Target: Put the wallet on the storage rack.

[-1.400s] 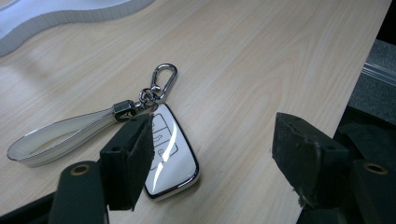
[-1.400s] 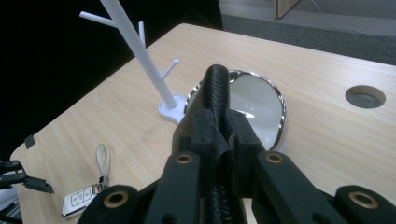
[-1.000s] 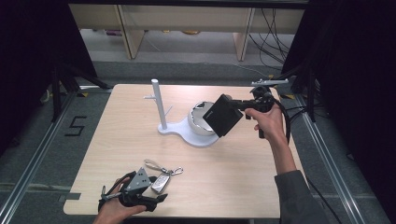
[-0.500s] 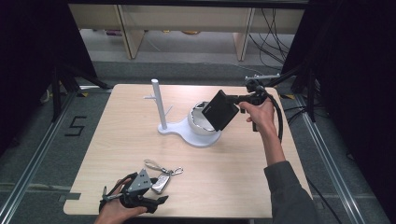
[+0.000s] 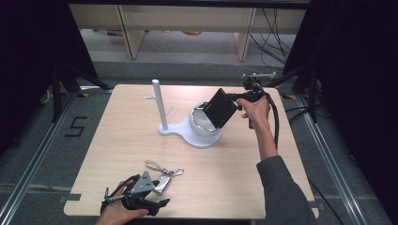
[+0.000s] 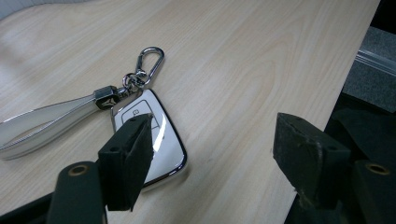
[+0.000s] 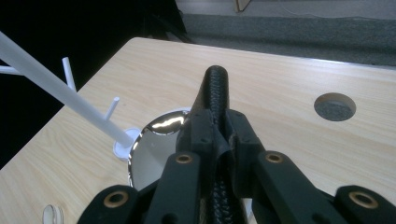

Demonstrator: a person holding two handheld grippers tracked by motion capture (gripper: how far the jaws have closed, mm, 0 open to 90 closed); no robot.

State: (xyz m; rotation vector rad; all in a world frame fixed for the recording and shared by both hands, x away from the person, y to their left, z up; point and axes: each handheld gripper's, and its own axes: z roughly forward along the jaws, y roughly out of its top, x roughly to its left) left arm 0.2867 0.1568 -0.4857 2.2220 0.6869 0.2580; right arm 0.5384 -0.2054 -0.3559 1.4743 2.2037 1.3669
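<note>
A flat black wallet point(image 5: 220, 108) hangs tilted just above a white bowl point(image 5: 202, 123) with a shiny inside. The bowl sits on the base of a white peg stand point(image 5: 159, 105). My right gripper point(image 5: 234, 99) is shut on the wallet's right edge. In the right gripper view the wallet point(image 7: 215, 88) stands edge-on between the pads of my right gripper point(image 7: 215, 126), with the bowl point(image 7: 154, 144) below. A white key fob point(image 5: 162, 184) with a strap and clip lies near the front edge. My left gripper point(image 5: 162, 194) rests beside it, open. In the left gripper view the fob point(image 6: 154, 140) lies by the left jaw of that gripper point(image 6: 212, 140).
The stand's post point(image 7: 60, 86) carries short side pegs. A round hole point(image 7: 335, 106) is cut in the table beyond the wallet. The front table edge point(image 6: 345, 70) runs close to my left gripper. Wooden shelving point(image 5: 187, 28) stands behind the table.
My right hand has shifted left with the wallet, bringing it closer over the bowl. The left gripper and the key fob have stayed where they were.
</note>
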